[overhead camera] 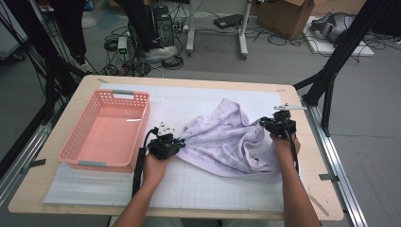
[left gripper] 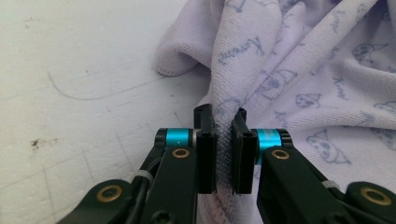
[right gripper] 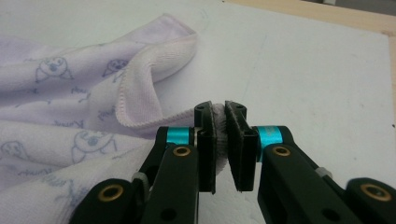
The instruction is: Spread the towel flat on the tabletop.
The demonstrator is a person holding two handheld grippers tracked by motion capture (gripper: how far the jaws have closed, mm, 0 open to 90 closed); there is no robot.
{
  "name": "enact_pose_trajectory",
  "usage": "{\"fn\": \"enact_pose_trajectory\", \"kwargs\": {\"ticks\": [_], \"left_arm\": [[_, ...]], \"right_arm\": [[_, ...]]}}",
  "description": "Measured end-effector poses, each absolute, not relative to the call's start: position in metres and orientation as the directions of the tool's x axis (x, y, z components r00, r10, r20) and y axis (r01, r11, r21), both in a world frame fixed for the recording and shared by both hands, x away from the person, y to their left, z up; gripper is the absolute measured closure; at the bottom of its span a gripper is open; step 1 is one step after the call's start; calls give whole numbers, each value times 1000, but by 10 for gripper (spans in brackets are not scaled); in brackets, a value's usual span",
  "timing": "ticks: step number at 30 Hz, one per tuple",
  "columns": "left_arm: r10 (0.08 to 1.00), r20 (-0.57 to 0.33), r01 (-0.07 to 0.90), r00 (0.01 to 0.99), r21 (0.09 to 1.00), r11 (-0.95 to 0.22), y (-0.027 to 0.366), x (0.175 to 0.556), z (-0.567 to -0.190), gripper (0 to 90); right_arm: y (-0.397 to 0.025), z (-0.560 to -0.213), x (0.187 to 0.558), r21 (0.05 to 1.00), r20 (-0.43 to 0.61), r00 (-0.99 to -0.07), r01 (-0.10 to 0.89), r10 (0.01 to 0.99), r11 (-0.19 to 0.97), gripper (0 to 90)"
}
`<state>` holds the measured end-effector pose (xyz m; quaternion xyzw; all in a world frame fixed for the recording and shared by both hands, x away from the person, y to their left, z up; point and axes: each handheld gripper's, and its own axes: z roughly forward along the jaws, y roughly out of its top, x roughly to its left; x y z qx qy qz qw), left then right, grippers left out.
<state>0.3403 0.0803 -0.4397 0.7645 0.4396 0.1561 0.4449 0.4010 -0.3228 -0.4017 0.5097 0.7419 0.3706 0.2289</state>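
The left gripper (left gripper: 225, 140) has its jaws pressed together on a fold of the lilac towel (overhead camera: 227, 139), and the terry cloth fills the narrow gap between the pads. The right gripper (right gripper: 223, 140) is clamped the same way on a hemmed edge of the same towel; a small bunch of cloth sits between its jaws.

In the high view the left gripper (overhead camera: 165, 144) holds the towel at the side that faces the pink basket (overhead camera: 106, 130), and the right gripper (overhead camera: 279, 125) holds it at the side far from the basket. Between the two grips the towel is a loose, wrinkled heap on the white mat (overhead camera: 189, 189), with one corner pointing away from the person. It lies just beside the basket, not in it, and the basket looks empty.

My judgement: the gripping step is done, because both sides of the cloth are caught. What remains is most of the work. The towel is not yet spread flat and shows no neat fold, and it has not gone to the basket, if that is where it should end.
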Motion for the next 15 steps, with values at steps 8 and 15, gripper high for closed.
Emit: {"fn": "enact_pose_trajectory", "kwargs": {"ticks": [8, 15], "left_arm": [[805, -158, 522, 572, 827, -208, 81, 340, -439, 830], [827, -164, 485, 538, 863, -144, 78, 343, -435, 831]], "right_arm": [[-322, -399, 398, 785, 31, -381, 581, 924, 214, 829], [-330, -395, 396, 801, 9, -335, 567, 942, 194, 816]]}}
